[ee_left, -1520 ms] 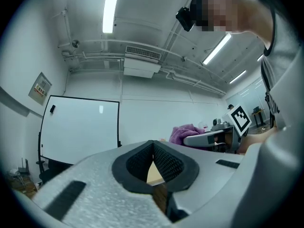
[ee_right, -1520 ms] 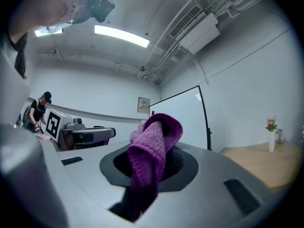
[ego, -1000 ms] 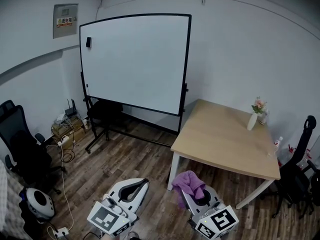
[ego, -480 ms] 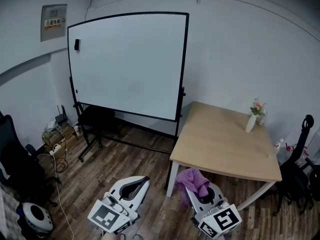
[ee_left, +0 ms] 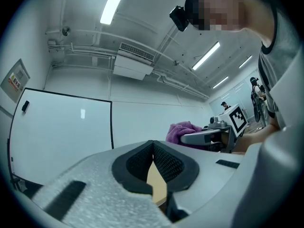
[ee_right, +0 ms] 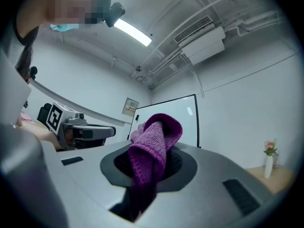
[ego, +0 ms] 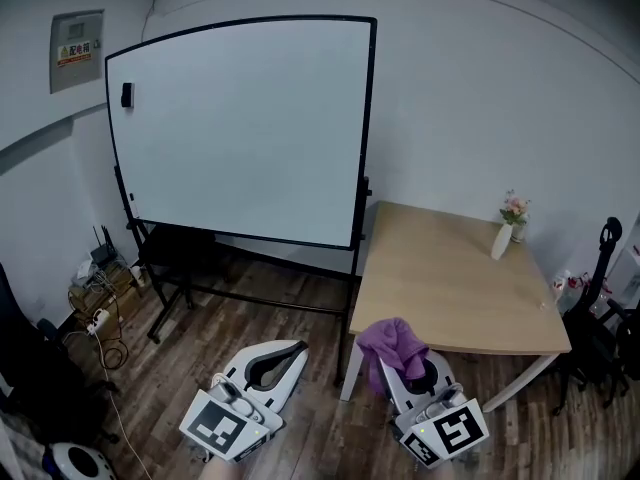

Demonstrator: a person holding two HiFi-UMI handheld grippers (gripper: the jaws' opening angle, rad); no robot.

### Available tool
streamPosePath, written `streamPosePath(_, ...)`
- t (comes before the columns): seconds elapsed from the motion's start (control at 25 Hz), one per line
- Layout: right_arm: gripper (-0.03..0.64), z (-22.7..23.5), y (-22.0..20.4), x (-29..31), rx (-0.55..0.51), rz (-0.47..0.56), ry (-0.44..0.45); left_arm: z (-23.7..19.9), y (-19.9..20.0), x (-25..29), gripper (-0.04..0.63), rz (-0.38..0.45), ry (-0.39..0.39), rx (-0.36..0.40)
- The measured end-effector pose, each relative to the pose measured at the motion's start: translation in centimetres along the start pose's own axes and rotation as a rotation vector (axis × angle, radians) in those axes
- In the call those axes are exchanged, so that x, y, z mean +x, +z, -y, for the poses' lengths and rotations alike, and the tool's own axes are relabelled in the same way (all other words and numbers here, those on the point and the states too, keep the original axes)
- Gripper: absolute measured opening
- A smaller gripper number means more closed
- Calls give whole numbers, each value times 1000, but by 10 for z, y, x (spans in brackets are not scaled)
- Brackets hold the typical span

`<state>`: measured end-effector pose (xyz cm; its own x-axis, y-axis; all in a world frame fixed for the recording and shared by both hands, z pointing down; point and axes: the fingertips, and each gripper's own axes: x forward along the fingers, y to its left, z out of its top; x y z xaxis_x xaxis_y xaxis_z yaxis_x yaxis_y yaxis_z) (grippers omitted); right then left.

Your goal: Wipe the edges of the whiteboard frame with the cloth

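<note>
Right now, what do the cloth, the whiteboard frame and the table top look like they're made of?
Cloth: purple knitted fabric, soft and matte; its ribbed loops show.
Whiteboard frame: thin, black and smooth, probably painted metal or plastic; too far away to tell which.
Table top: pale wood or wood-look laminate, with a smooth, even tan surface.

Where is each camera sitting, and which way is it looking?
Head view: on the person's head, looking forward and down at the whiteboard and table; the left claw and right claw show at the bottom.
Left gripper view: rides the left claw, looking along its shut jaws, tilted up toward the ceiling; the person's shirt shows at right.
Right gripper view: rides the right claw, looking along jaws shut on the purple cloth.
Shared: both gripper views show the whiteboard and the other claw.
</note>
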<state>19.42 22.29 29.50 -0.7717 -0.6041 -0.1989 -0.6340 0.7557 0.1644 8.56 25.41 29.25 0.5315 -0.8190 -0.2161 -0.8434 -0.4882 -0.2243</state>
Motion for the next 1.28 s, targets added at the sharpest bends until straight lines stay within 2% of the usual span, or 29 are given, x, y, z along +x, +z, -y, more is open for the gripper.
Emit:
streamPosePath(0.12, 74, 1, -8, 27, 21, -21, -37, -23, -6, 1, 17, -19, -20, -9)
streamPosePath(0.4, 75, -10, -23, 69, 38, -50, -62, -64, -25, 3, 17, -31, -48, -9)
streamPosePath(0.64, 75, -4, -31, 88, 39, -86, -85, -85, -44, 23, 17, -36, -57, -59)
streamPosePath(0.72, 74, 3, -37, 95, 39, -92, -96, -91, -52, 31, 17, -37, -62, -63)
streamPosePath(0.84, 75, 16, -44, 108, 45, -86, -101, -103, -54, 46, 17, 27, -71, -38)
streamPosePath(1.0, 75, 39, -52, 134, 42, -89, -99, -120, -69, 69, 17, -64, -58, -43)
streamPosePath(1.28, 74, 93, -52, 181, 26, -81, -77, -156, -68, 126, 17, -51, -33, -6)
